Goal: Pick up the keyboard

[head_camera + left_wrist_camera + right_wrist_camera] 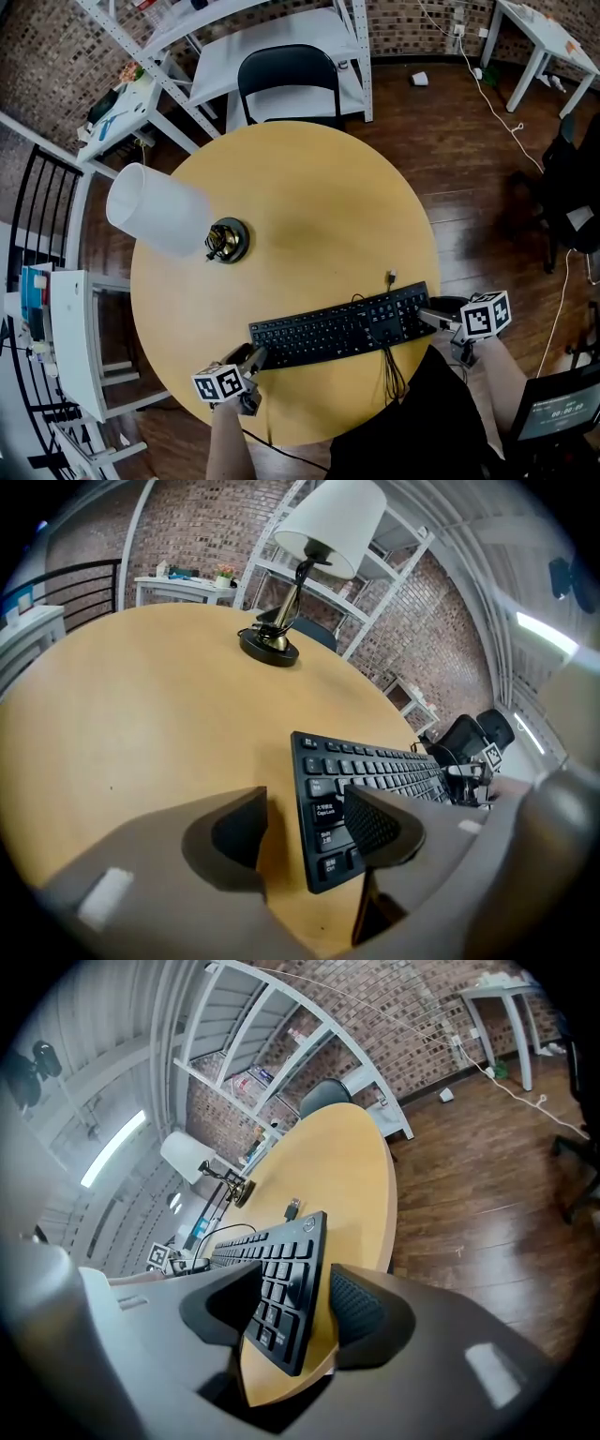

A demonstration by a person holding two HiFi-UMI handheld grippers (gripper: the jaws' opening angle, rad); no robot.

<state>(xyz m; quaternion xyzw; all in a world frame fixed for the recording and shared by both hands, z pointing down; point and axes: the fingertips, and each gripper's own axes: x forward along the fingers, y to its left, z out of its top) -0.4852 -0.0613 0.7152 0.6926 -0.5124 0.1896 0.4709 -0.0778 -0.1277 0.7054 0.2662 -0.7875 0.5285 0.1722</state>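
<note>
A black keyboard lies flat on the round wooden table, close to the near edge and slightly slanted. My left gripper stands open at its left end; in the left gripper view the keyboard end sits between the jaws of the left gripper, with bare table showing beside the left jaw. My right gripper stands open at the right end. There the keyboard corner lies between the jaws of the right gripper, at the table's rim. The pads are not pressing on it.
A table lamp with a white shade and a brass base stands on the table's left. The keyboard's cable loops over the near edge, and its USB plug lies on the table. A black chair is behind the table.
</note>
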